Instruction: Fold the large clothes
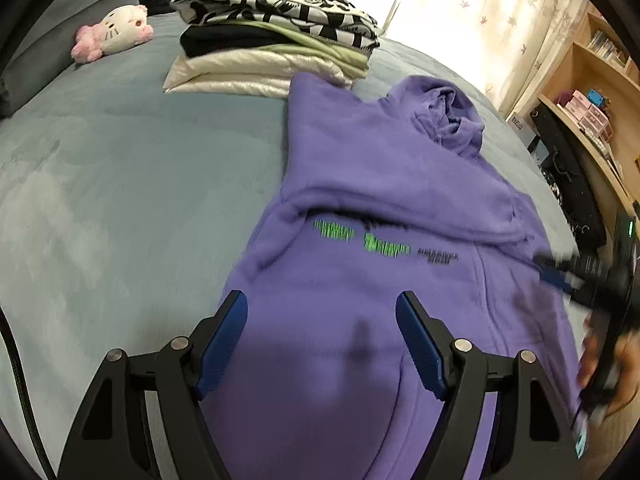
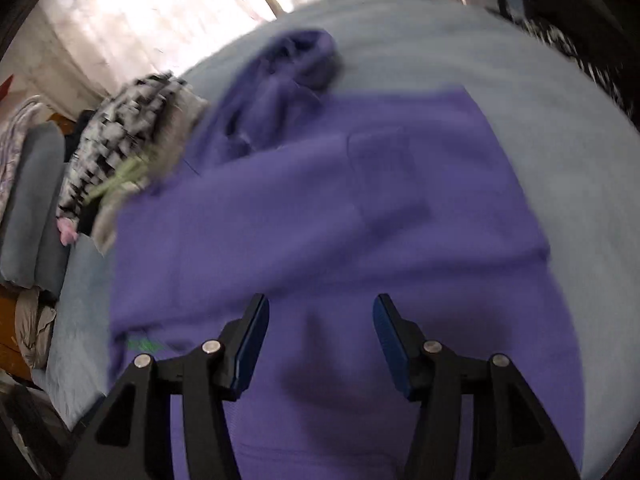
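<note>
A purple hoodie (image 1: 384, 184) with green and black print lies on a grey-blue bed (image 1: 120, 200), a sleeve folded across its chest and the hood (image 1: 452, 120) at the far end. My left gripper (image 1: 322, 304) is open and empty, hovering above the hoodie's lower body. My right gripper (image 2: 320, 304) is open and empty above the same hoodie (image 2: 360, 220), and it shows blurred at the right edge of the left wrist view (image 1: 560, 272). The right wrist view is motion-blurred.
A stack of folded clothes (image 1: 276, 36), black-and-white patterned on top, sits beyond the hoodie's far-left shoulder; it also shows in the right wrist view (image 2: 128, 132). A pink-and-white plush toy (image 1: 116, 32) lies far left. Wooden shelves (image 1: 592, 92) stand to the right of the bed.
</note>
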`<act>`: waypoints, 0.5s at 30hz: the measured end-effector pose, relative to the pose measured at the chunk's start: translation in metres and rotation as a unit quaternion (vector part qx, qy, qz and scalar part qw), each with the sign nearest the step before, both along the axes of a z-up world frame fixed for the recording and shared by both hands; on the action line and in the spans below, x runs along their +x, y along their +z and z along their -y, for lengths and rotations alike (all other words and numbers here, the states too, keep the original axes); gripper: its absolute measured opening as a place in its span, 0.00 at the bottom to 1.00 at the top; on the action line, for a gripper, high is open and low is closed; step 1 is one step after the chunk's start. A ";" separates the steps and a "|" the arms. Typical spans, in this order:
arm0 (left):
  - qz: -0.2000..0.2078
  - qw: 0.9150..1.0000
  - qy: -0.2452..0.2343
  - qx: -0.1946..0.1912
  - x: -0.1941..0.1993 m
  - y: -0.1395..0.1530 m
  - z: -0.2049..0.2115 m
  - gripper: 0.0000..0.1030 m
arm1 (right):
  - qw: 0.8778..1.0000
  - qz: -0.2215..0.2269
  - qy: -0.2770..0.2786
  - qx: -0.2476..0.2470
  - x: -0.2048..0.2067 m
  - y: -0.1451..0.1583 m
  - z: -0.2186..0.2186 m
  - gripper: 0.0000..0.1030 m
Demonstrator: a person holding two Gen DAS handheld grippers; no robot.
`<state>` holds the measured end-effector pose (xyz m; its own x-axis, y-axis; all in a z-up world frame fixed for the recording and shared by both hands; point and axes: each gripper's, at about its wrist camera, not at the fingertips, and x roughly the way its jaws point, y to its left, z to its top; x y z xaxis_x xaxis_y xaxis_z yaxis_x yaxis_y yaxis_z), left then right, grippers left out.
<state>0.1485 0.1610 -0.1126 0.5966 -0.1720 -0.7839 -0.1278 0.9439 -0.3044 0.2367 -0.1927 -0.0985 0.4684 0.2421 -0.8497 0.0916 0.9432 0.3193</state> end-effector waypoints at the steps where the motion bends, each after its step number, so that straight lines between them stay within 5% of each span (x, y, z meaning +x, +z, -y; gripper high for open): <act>1: 0.001 1.000 0.000 -0.004 0.007 0.002 -0.002 0.73 | 1.000 -0.002 0.000 0.001 -0.004 -0.005 0.005 0.53; 7: -0.010 1.000 0.003 -0.004 0.077 0.009 -0.008 0.73 | 0.999 0.016 -0.006 0.029 -0.002 -0.001 0.026 0.53; 15: -0.067 0.997 0.018 0.020 0.164 -0.020 -0.003 0.73 | 0.999 0.045 0.006 0.015 0.047 0.008 0.030 0.53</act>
<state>0.3126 0.1642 -0.1327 0.4904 -0.1202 -0.8631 -0.1991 0.9488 -0.2453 0.2834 -0.2223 -0.0903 0.5394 0.2733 -0.7965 0.0497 0.9339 0.3541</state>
